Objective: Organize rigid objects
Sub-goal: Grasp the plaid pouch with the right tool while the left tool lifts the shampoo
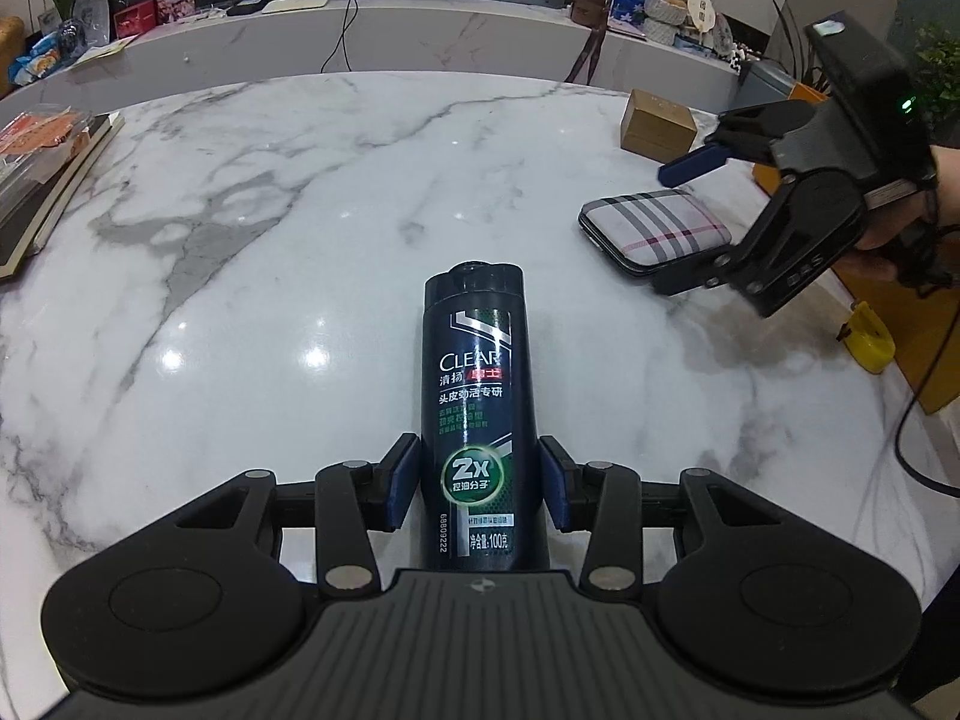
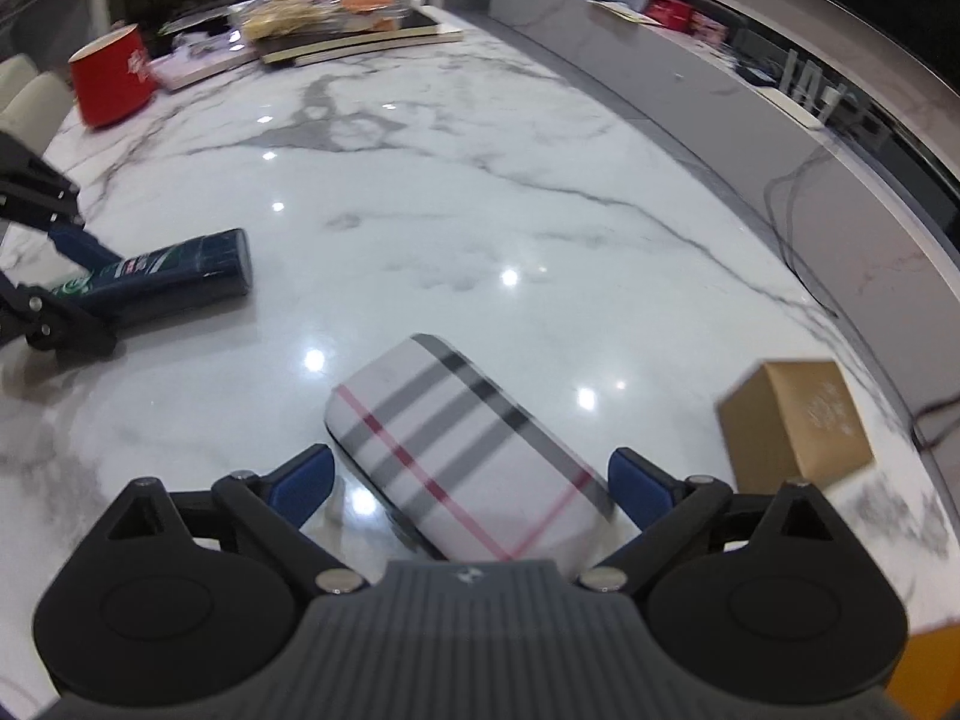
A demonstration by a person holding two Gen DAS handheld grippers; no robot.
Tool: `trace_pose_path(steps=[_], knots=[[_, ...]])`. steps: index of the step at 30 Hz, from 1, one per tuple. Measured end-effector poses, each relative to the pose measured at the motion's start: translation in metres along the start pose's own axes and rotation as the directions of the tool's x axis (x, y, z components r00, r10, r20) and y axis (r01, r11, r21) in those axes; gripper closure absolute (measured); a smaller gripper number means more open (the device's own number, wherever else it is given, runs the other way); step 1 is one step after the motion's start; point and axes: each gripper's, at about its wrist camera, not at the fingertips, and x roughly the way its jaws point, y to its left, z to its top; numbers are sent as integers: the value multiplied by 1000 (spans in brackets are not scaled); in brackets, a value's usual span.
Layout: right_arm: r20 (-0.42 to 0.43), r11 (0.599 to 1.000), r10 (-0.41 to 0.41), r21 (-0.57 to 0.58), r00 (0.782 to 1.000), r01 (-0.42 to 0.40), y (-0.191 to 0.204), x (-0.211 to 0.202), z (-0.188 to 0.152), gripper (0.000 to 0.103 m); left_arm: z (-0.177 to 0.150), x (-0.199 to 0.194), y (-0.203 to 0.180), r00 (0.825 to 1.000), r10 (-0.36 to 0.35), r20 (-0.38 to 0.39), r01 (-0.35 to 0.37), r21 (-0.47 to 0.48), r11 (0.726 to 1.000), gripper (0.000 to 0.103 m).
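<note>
A dark blue CLEAR shampoo bottle (image 1: 474,414) lies on the white marble table (image 1: 270,276), cap pointing away. My left gripper (image 1: 478,483) is shut on its lower body, blue pads against both sides; it also shows in the right wrist view (image 2: 168,279). A plaid hard case (image 2: 474,468) lies on the table between the open fingers of my right gripper (image 2: 471,480), which do not touch it. In the left wrist view the plaid case (image 1: 654,225) lies at right under the right gripper (image 1: 690,222). A tan cardboard box (image 2: 798,420) stands right of the case.
A red cup (image 2: 114,84), books and packaged snacks (image 2: 336,12) sit at the table's far left end. The tan box (image 1: 657,123) stands beyond the case. A grey counter (image 1: 420,30) with a router, cables and boxes runs behind. A yellow object (image 1: 867,339) lies off the right edge.
</note>
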Motion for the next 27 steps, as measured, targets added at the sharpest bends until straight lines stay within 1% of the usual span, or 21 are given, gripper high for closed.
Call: trace_pose_path(steps=[2,4,6,8,10,12,13,14,15,17,18,19,20,21,23,24,26,27], knots=[[7,1000,-9,-8,1000,9,-1,4,1,3,0,0,1,1000,-4,0,4,0,1000,54],[-11,1000,1,27,1000,0,-7,7,3,5,0,0,0,1000,-5,-3,5,1,1000,54],[-62,993,15,114,998,-8,-14,8,5,7,1,-1,-1,1000,-3,-6,4,1,1000,54],[-101,974,11,225,995,12,-21,8,5,15,1,0,-2,1000,3,-8,-3,1,1000,54],[-141,954,-27,293,990,68,-19,6,7,18,2,1,-4,1000,15,-12,-15,8,1000,54],[-204,916,-59,379,977,134,-11,5,11,19,3,2,-7,1000,25,-11,-25,14,1000,54],[-222,903,-65,403,973,152,-5,3,11,20,3,2,-8,1000,28,-9,-28,15,999,54],[-230,900,-66,406,971,158,4,2,11,20,3,3,-9,1000,31,-5,-31,14,999,54],[-225,907,-61,395,972,149,14,0,11,20,3,3,-9,999,34,1,-34,12,999,51],[-189,922,-64,364,980,131,29,-3,9,21,3,5,-8,999,37,18,-37,3,999,50],[-152,930,-79,345,985,128,34,-4,7,20,4,5,-8,999,38,26,-38,-3,999,49],[-116,936,-96,328,989,130,38,-4,6,18,4,6,-9,999,40,36,-40,-9,999,49],[-81,934,-125,328,989,145,38,-3,3,15,5,7,-9,998,43,46,-43,-13,999,49],[-57,921,-148,355,987,159,35,-1,1,14,5,9,-10,997,48,59,-47,-17,999,48],[-26,884,-177,435,984,171,27,2,-2,12,5,11,-14,995,63,81,-62,-11,998,48],[-14,872,-205,452,979,189,27,4,-3,12,5,13,-18,994,70,89,-70,1,998,45],[15,868,-232,455,973,200,29,7,-2,13,5,17,-26,991,87,101,-92,38,995,41],[27,864,-245,459,969,205,31,9,-1,13,5,18,-30,990,96,104,-102,54,993,41]])
